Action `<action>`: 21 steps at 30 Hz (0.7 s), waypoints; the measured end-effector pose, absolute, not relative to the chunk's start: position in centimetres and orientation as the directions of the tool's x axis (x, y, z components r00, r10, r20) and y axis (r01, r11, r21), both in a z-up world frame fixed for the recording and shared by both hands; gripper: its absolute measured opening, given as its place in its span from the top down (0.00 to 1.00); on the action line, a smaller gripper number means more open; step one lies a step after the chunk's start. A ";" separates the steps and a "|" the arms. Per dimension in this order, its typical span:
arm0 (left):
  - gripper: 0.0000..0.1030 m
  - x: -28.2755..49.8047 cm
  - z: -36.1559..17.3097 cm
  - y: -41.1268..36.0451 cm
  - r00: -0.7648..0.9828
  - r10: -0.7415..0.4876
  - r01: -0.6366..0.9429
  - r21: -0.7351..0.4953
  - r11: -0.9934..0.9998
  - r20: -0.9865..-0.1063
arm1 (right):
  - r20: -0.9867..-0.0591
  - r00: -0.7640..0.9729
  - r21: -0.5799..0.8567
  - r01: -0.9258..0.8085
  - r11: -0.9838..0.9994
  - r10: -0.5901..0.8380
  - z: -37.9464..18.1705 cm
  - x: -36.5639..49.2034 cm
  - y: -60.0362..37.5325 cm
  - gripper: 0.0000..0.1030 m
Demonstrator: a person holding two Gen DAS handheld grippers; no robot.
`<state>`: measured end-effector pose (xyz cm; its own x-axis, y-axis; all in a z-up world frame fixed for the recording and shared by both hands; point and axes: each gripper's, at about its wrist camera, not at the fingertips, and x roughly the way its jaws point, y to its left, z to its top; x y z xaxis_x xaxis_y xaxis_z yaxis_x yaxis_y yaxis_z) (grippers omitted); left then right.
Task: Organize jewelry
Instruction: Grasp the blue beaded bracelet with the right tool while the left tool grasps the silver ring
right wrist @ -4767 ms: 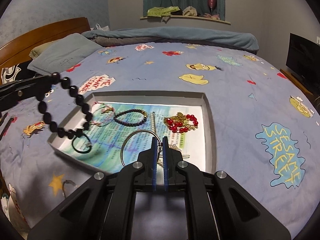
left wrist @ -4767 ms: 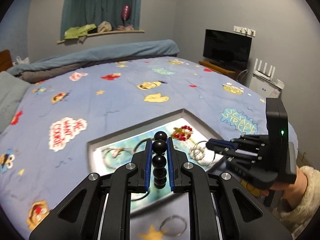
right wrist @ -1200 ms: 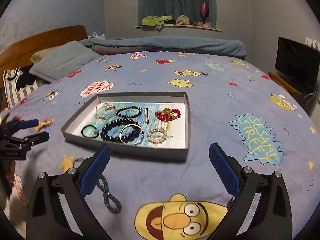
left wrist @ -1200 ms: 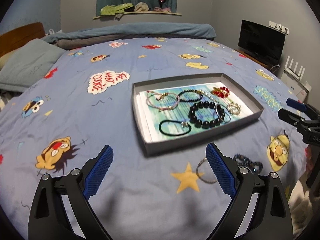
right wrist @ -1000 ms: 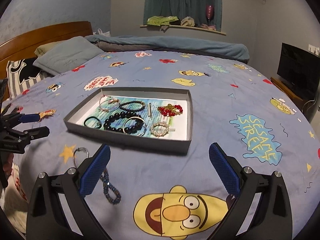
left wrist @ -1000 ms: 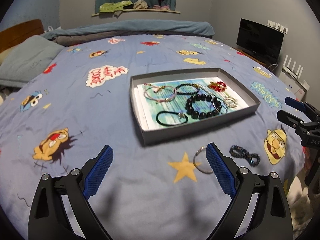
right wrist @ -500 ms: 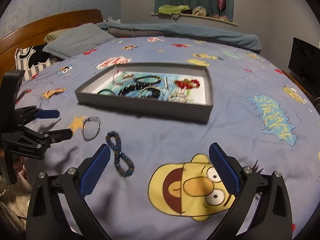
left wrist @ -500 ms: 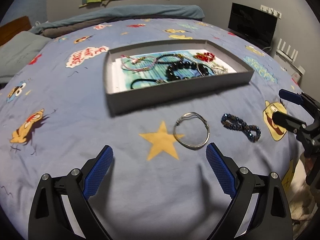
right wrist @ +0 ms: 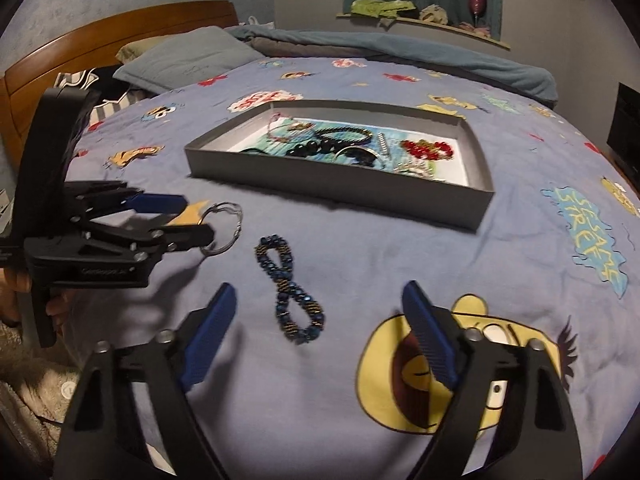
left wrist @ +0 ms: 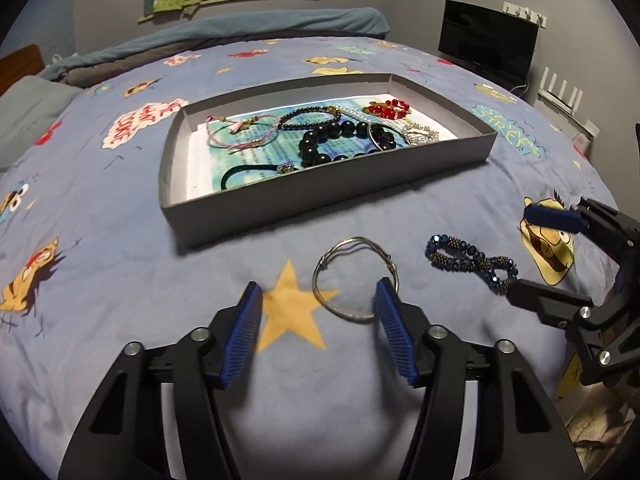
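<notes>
Silver bangle (left wrist: 353, 279) and twisted blue beaded bracelet (left wrist: 471, 262) flat on bedspread, before grey jewelry-filled tray (left wrist: 328, 196)

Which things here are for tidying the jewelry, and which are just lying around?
For the job: silver bangle, blue beaded bracelet, grey tray, left gripper, right gripper.

Just lying around: pillow, TV, blanket.

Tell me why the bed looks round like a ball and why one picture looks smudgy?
Both wrist views use fisheye lenses, so the bedspread bulges and the corners go black. The right wrist view is smeared by motion: the blue beaded bracelet and right gripper look soft there. The left wrist view is sharper, showing the silver bangle and gray tray crisply.
</notes>
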<state>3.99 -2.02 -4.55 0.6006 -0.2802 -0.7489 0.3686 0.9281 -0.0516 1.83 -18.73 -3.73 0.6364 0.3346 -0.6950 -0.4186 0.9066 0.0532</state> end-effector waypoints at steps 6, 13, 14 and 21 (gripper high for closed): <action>0.65 4.4 -4.4 -1.6 0.599 -0.297 0.363 -0.078 0.929 -0.743 | -0.701 0.611 0.068 -0.455 0.888 0.367 -3.6 1.5 -17.8 0.57; 0.76 4.2 -4.4 -2.4 0.613 -0.285 0.388 -0.034 0.921 -0.737 | -0.721 0.602 0.065 -0.436 0.898 0.344 -4.4 2.3 -17.4 0.72; 0.76 4.2 -4.5 -2.5 0.611 -0.282 0.392 -0.027 0.920 -0.740 | -0.724 0.601 0.063 -0.430 0.900 0.338 -4.5 2.5 -17.4 0.72; 0.77 5.2 -5.3 -2.7 0.590 -0.294 0.393 -0.051 0.918 -0.752 | -0.734 0.583 0.080 -0.437 0.896 0.350 -4.7 3.6 -17.0 0.83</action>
<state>5.24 -2.71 -5.29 0.5903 -0.2944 -0.7516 0.3932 0.9180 -0.0507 3.58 -17.01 -4.74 0.5829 0.3495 -0.7335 -0.4370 0.8959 0.0796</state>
